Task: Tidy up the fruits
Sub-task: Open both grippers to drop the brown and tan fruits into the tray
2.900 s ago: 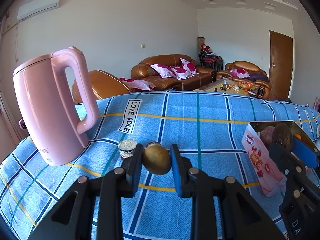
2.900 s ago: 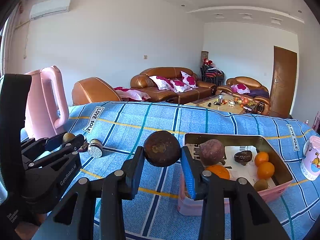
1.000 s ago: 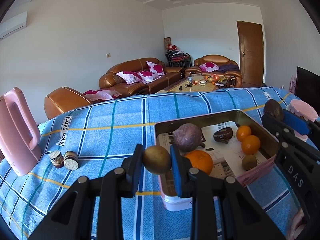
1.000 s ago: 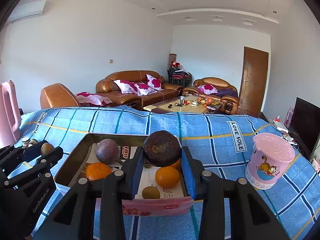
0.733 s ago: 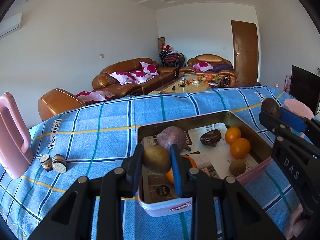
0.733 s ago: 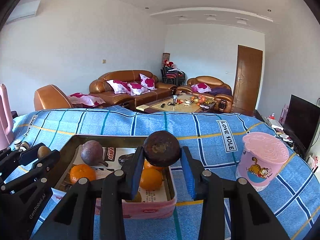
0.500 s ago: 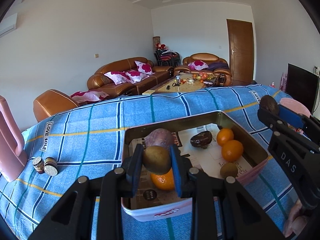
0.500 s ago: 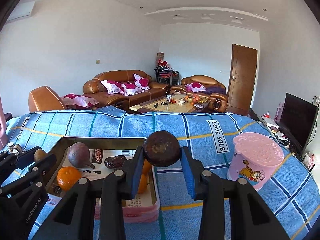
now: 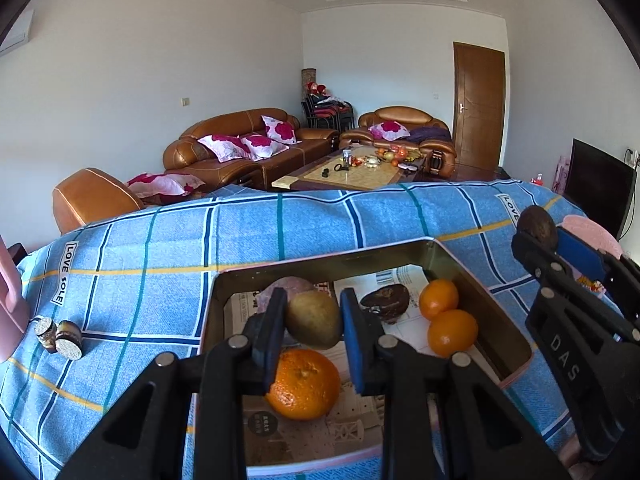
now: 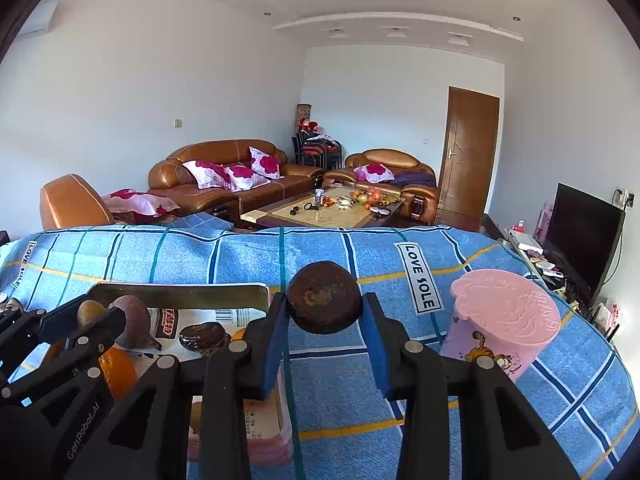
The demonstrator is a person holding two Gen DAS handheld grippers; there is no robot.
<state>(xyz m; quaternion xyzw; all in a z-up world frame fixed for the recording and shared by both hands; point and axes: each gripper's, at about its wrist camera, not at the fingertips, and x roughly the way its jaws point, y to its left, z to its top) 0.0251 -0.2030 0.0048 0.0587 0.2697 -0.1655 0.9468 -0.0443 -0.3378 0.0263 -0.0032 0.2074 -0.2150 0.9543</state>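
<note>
- A living room with brown sofas (image 9: 248, 148) lies behind a counter under a blue checked cloth (image 9: 160, 248).
- A pink-rimmed tin (image 9: 496, 320) on the cloth holds three oranges (image 9: 304, 384), a purple fruit (image 9: 288, 286) and a dark fruit (image 9: 386, 302).
- The left claw (image 9: 312, 324) pinches a kiwi (image 9: 314, 324) above the tin.
- The right claw (image 10: 324, 340) pinches a dark brown fruit (image 10: 324, 298) over the cloth, between the tin and a pink cup (image 10: 504, 320).
- Two small jars (image 9: 58, 336) sit left of the tin, beside a pink kettle (image 9: 10, 304).
</note>
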